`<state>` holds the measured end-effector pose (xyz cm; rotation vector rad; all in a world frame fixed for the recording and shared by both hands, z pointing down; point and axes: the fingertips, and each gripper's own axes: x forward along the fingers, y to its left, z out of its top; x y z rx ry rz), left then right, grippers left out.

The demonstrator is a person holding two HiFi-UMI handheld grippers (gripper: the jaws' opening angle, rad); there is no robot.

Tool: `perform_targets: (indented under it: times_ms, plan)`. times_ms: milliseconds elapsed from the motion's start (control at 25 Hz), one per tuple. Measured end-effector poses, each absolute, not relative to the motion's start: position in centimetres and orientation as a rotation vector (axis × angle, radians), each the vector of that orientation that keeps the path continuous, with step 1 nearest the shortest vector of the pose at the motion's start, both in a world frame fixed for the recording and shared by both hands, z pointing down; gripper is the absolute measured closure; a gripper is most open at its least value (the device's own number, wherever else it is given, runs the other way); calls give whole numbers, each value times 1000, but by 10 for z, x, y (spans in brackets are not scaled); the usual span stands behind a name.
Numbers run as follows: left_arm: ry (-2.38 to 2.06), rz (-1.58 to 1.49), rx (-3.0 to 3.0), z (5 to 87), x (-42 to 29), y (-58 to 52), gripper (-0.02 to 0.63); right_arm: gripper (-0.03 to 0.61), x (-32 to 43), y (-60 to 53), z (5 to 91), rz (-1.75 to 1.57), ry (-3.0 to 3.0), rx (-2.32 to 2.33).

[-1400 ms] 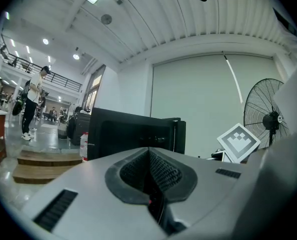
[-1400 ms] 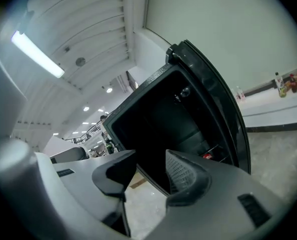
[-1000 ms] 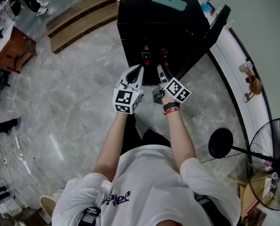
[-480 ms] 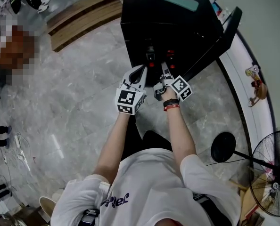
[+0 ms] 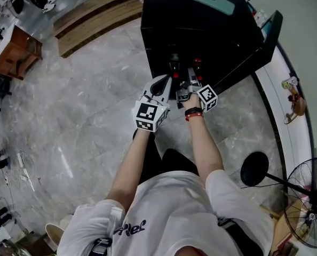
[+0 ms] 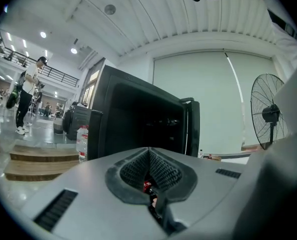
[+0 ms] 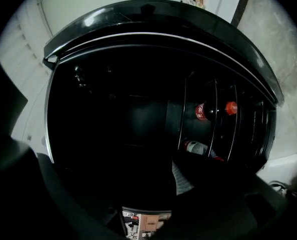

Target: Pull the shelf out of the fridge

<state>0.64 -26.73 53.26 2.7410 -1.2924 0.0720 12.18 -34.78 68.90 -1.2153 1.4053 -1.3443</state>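
Left tongs: closed, empty, at the fridge opening.
Right tongs: jaws just opening wide, clasping nothing.
Shelf: wire, inside the fridge, ahead of right tongs.

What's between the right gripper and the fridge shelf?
Nothing visible: the right gripper view shows only dark space before the wire shelf.

Fridge ahead, door swung open to right. Phone on fridge top. Left gripper and right gripper side by side at fridge opening, left one on left. Inside: two bottles near each other at wire shelf. Wooden steps left of fridge, water jug beside them. Fan well right, near wall.
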Motion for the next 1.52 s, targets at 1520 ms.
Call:
perform_targets:
  times_ms: [1520]
  plan:
    - [-1242,54,2684,606,-3,-320,597,322,126,-500,772,-1292,1216,-1146]
